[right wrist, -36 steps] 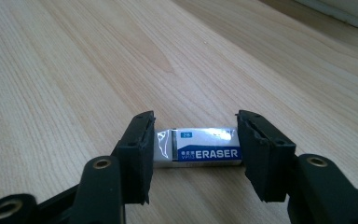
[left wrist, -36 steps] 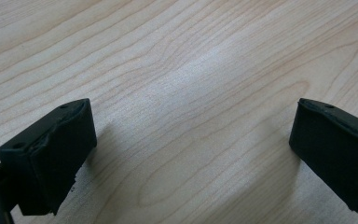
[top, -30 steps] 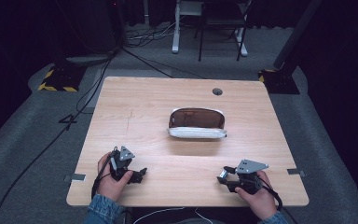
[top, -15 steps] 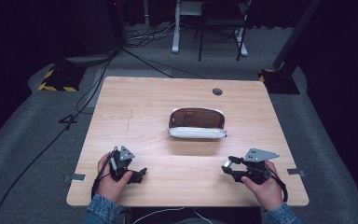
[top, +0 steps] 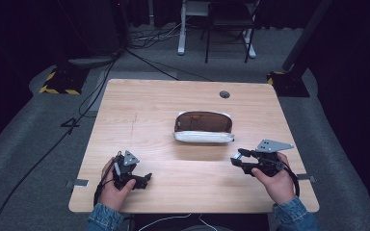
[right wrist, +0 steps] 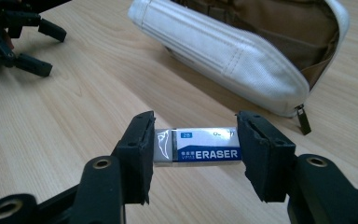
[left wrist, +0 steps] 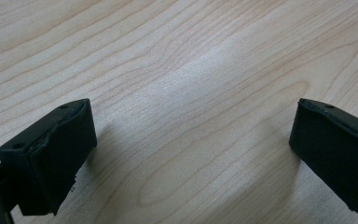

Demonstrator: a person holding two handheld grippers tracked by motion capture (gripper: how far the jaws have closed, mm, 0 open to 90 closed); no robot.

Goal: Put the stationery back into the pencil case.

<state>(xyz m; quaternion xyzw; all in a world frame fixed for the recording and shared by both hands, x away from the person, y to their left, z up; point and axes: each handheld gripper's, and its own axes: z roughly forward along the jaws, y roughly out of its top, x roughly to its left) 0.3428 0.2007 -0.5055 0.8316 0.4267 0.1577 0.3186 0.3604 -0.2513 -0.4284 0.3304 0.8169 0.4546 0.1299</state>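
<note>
Eraser (right wrist: 196, 146): white block, blue "ERASER" sleeve, clamped endwise by right gripper (right wrist: 196, 154); left gripper (left wrist: 191, 149) gaped wide, empty.

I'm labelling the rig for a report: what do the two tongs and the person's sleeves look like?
Both tongs, left and right, are black with blocky black jaws. The right carries a grey three-cornered plate; the left has a smaller grey one. Black cables trail from each. The sleeves are blue denim.

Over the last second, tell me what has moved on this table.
The right gripper lifted and advanced from the near edge toward the open pencil case, its jaws clamped on an eraser. The left gripper stayed at the near left with jaws open, and the pencil case kept its place.
</note>
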